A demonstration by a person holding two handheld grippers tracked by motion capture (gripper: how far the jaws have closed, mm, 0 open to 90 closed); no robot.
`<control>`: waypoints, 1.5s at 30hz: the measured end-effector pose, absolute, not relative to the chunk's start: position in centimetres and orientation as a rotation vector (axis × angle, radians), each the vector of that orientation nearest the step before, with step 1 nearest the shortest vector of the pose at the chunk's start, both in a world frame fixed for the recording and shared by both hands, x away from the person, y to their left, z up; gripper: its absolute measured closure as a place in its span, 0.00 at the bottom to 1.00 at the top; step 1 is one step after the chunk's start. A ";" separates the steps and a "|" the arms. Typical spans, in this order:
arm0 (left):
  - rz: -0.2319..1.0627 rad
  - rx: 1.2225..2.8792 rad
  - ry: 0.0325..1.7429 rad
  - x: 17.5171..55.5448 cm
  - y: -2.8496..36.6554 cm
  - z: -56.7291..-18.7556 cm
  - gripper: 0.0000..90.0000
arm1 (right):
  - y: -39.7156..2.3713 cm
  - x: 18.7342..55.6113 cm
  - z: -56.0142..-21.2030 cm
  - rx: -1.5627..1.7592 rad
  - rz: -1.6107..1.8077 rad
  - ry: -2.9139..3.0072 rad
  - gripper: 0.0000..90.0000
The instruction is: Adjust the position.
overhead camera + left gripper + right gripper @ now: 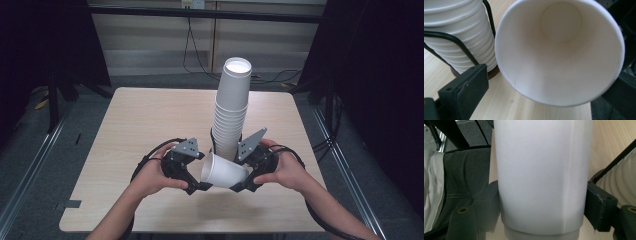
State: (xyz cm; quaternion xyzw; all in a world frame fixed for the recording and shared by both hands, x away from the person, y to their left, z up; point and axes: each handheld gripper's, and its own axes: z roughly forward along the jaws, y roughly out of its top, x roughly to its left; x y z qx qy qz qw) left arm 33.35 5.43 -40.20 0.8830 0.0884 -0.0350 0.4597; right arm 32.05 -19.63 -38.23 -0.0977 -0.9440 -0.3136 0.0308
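Cup (223,172) lies sideways above the table btw your grippers, just in front of the stack (231,107): right gripper (243,184) clamps its base, left gripper (196,186) looks open at the rim, so close gently w/o crushing.

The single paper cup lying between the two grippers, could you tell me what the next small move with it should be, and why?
Probably tip the single cup upright with the right gripper, whose jaws stand either side of its base end. It lies on its side, its open mouth facing the left gripper, beside the tall cup stack, so it can neither stand nor nest as it lies.
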 end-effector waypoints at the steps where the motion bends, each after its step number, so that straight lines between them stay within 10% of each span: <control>1: -0.085 2.173 0.214 33.4 5.5 -40.2 0.00 | -19.6 32.1 -38.3 -0.293 -0.974 -2.906 0.27; 45: -0.117 2.171 0.214 33.2 5.4 -39.9 0.08 | -18.6 32.2 -38.4 -0.237 -0.961 -2.943 0.27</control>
